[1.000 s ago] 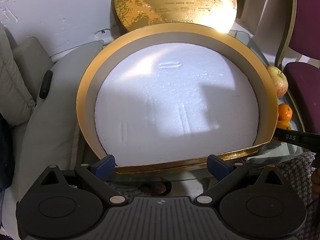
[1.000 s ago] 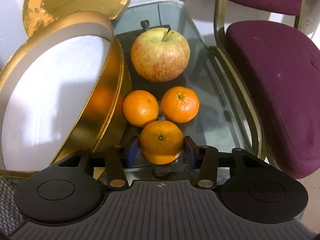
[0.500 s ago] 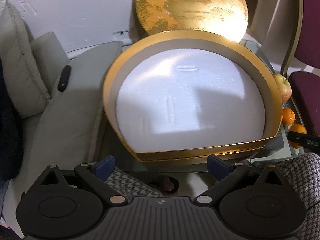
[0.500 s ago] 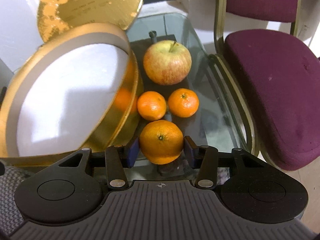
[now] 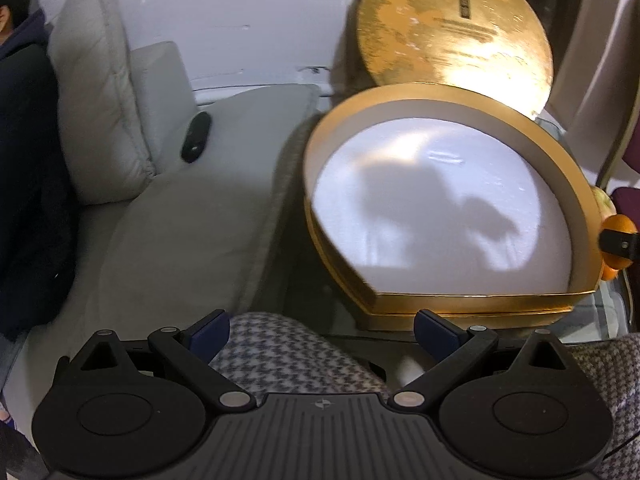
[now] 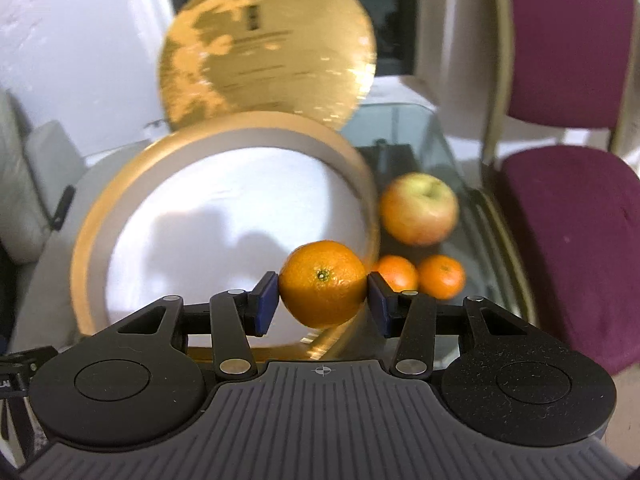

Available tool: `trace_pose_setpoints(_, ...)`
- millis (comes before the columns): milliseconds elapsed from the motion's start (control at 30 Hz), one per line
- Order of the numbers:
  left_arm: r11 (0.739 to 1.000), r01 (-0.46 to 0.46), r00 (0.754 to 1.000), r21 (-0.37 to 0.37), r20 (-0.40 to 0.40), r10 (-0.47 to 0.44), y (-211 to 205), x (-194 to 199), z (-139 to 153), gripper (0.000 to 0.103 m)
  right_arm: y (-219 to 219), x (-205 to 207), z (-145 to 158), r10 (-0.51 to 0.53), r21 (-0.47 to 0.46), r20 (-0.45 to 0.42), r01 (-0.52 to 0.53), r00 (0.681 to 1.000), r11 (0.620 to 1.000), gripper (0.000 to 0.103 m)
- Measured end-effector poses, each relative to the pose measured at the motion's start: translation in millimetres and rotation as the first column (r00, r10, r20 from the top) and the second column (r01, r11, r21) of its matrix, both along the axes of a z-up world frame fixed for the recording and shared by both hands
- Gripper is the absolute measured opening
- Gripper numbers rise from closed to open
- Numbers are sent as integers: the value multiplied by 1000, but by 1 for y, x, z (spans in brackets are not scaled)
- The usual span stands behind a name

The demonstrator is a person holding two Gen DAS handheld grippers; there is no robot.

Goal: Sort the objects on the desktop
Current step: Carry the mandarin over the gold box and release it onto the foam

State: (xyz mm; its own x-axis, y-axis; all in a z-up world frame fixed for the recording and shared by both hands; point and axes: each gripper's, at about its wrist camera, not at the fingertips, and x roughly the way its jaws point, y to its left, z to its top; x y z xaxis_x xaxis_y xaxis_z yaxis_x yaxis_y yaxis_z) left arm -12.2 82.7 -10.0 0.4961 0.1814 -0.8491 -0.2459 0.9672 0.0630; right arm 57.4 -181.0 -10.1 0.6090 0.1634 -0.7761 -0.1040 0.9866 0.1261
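Two tangerines [image 6: 420, 276] and an apple [image 6: 418, 208] lie on a glass table [image 6: 404, 128] between a grey sofa [image 5: 168, 208] and a maroon chair [image 6: 572, 216], while the right gripper [image 6: 322, 302] clamps a third tangerine [image 6: 322, 288], navel toward the camera, above the gold box's [image 6: 96, 240] rim, and the left gripper [image 5: 322, 330] gapes empty.

White wall [image 5: 248, 20] behind; grey sofa cushions [image 5: 168, 216] left of glass table [image 6: 404, 128], maroon chair [image 6: 572, 208] to its right.
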Motion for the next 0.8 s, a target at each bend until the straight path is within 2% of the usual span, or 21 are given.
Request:
trace_pose_setpoints(200,997,-66,998,-24,-10,66,25,-6,-5,100,53,14,-10,128,-32,-19,-129,992,991,49)
trace_pose_setpoints(433,991,-123,992,-45,-22,122,48,-10,-10,100,115,32,-33,267,-75,-56,-271,962,960,49)
trace_pose_setpoints(800,983,-166,986,-76,-45,163,65,-14,-18,100,171,57,-72,343,-93,-134,-357,930,930,49)
